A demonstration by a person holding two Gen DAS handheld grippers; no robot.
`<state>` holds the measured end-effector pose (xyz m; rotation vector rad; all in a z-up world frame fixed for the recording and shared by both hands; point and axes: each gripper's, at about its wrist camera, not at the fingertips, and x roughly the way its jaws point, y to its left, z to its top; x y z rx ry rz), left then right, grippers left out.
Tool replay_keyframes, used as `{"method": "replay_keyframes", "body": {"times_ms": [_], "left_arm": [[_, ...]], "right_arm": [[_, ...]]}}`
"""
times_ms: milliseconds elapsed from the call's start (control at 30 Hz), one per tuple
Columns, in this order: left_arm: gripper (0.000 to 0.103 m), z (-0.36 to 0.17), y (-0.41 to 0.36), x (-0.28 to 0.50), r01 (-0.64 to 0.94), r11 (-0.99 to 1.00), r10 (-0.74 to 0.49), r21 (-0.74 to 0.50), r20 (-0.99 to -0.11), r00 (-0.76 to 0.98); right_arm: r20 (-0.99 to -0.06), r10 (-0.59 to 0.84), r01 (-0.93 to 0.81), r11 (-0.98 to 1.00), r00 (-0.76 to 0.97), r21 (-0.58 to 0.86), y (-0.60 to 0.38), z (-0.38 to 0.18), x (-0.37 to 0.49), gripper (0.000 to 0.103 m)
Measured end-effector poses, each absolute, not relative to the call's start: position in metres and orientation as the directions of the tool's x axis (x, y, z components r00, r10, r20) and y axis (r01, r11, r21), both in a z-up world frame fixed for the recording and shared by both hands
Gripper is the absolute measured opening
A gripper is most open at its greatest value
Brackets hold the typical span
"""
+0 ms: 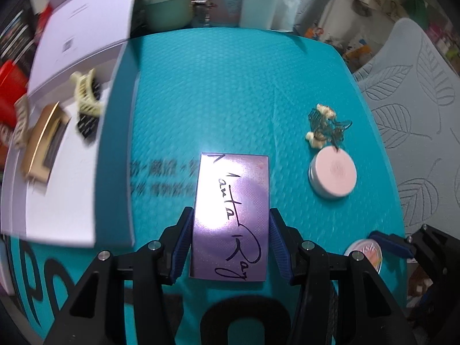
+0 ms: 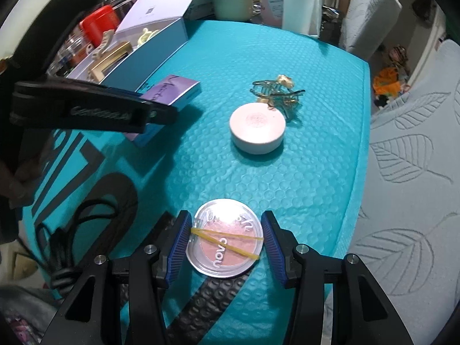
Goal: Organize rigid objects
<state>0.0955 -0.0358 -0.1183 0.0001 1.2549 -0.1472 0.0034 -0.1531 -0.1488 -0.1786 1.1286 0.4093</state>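
Note:
A purple box (image 1: 233, 178) with black handwriting sits between the pads of my left gripper (image 1: 230, 215), which is shut on its long sides. In the right wrist view the purple box (image 2: 178, 89) hangs tilted above the mat, next to the open white storage box (image 2: 149, 57). My right gripper (image 2: 225, 218) is shut on a round clear blush compact (image 2: 227, 244) bound with a yellow rubber band. A pink-lidded round jar (image 2: 257, 128) and a clear hair claw (image 2: 276, 92) lie mid-mat.
The white storage box (image 1: 66, 201) holds a cream hair claw (image 1: 86, 97) and a gold-edged case (image 1: 43, 143). A teal bubble mat (image 1: 215, 86) covers the table. A mint pot (image 2: 233, 0) and white cup (image 2: 300, 5) stand at the back, and a black cable (image 2: 66, 247) lies at the left.

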Motion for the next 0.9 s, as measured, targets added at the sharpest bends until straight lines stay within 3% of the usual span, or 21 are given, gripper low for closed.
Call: {"method": "replay_keyframes", "body": {"times_ms": [467, 900], "left_arm": [[0.051, -0.113, -0.012, 0.041, -0.047, 0.995, -0.064, -0.083, -0.946, 0.317], [0.051, -0.064, -0.012, 0.000, -0.175, 0.983, 0.022, -0.048, -0.927, 0.375]], "right_arm": [[-0.908, 0.279, -0.509, 0.856, 0.313, 0.087, -0.140, -0.153, -0.008, 0.050], [-0.884, 0.345, -0.580, 0.808, 0.316, 0.108, -0.145, -0.116, -0.025, 0.050]]}}
